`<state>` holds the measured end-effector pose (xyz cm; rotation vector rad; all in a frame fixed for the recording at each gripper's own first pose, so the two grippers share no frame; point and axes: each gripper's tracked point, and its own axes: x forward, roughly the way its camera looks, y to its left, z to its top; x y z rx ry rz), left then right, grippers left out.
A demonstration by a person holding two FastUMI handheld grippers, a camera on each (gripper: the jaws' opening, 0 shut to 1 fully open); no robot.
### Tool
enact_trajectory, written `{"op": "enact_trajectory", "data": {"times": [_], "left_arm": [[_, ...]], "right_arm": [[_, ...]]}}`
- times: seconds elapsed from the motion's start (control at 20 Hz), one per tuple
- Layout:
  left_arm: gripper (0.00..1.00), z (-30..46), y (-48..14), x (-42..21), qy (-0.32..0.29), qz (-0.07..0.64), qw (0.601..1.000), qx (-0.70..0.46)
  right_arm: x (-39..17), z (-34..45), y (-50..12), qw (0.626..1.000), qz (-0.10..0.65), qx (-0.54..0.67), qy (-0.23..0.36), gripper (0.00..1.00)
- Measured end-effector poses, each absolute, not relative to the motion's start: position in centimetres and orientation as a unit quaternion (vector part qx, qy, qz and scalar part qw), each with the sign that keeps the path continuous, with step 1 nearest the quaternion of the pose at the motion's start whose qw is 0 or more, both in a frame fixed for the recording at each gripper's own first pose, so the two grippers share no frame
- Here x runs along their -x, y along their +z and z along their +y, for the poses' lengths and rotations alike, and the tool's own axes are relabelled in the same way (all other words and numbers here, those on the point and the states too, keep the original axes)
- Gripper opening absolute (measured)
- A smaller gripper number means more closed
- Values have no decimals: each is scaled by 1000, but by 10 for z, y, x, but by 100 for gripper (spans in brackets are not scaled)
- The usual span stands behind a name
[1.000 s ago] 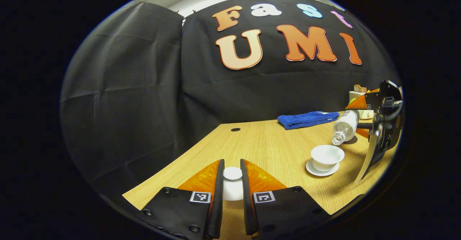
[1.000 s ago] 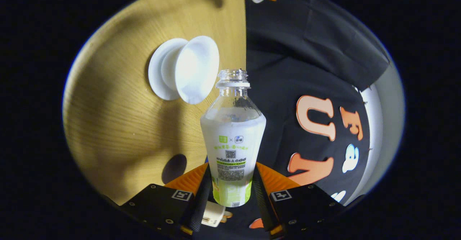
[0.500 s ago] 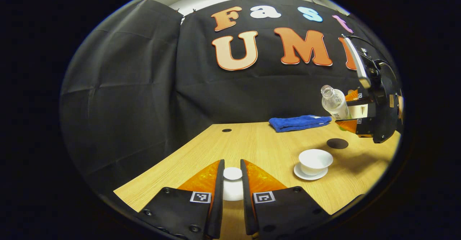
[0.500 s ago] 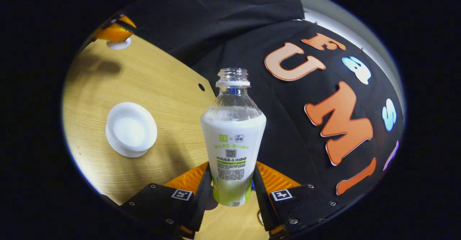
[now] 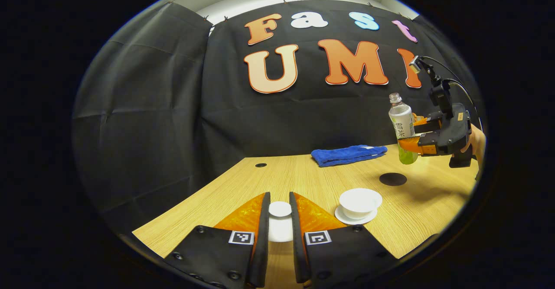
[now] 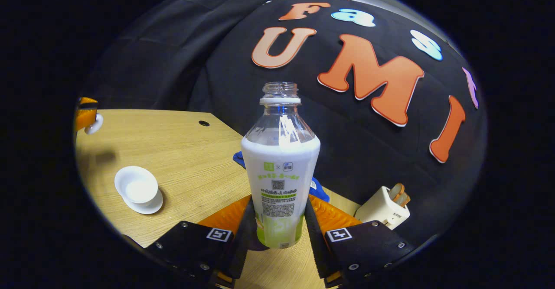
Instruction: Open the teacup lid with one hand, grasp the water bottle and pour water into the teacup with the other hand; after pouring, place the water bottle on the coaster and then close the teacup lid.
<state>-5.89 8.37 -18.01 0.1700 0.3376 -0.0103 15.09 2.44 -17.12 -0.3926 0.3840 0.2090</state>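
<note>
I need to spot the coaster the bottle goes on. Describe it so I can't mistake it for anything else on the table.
Start at the wooden table and find the blue towel along its back edge. Nearer than the towel, and beyond the white teacup on its saucer, lies the coaster. It is a flat dark round disc, the only dark item lying on the wood, just below the bottle held in the right gripper.

One bottle (image 6: 280, 163); one teacup (image 5: 360, 201); one lid (image 5: 280, 209); one coaster (image 5: 393, 179); one towel (image 5: 348, 155).

Bright overhead light; soft shadows on the table (image 5: 303, 172), glare on the bottle (image 6: 284, 128), edges strongly bent.
</note>
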Motion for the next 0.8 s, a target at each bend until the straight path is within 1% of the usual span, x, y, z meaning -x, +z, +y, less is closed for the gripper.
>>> {"op": "enact_trajectory", "data": {"times": [0.3, 0.7, 0.75, 0.8], "left_arm": [[29, 66, -178, 60, -14, 163, 983, -87], [29, 51, -183, 62, -24, 168, 983, -77], [25, 49, -184, 61, -24, 169, 982, -76], [28, 47, -187, 60, -27, 169, 982, -77]], "right_arm": [[-155, 21, -190, 966, 215, 99, 106, 65], [-151, 26, -213, 965, 242, -14, 99, 65], [-154, 24, -216, 964, 248, -14, 96, 65], [-155, 21, -219, 964, 249, -6, 91, 65]]}}
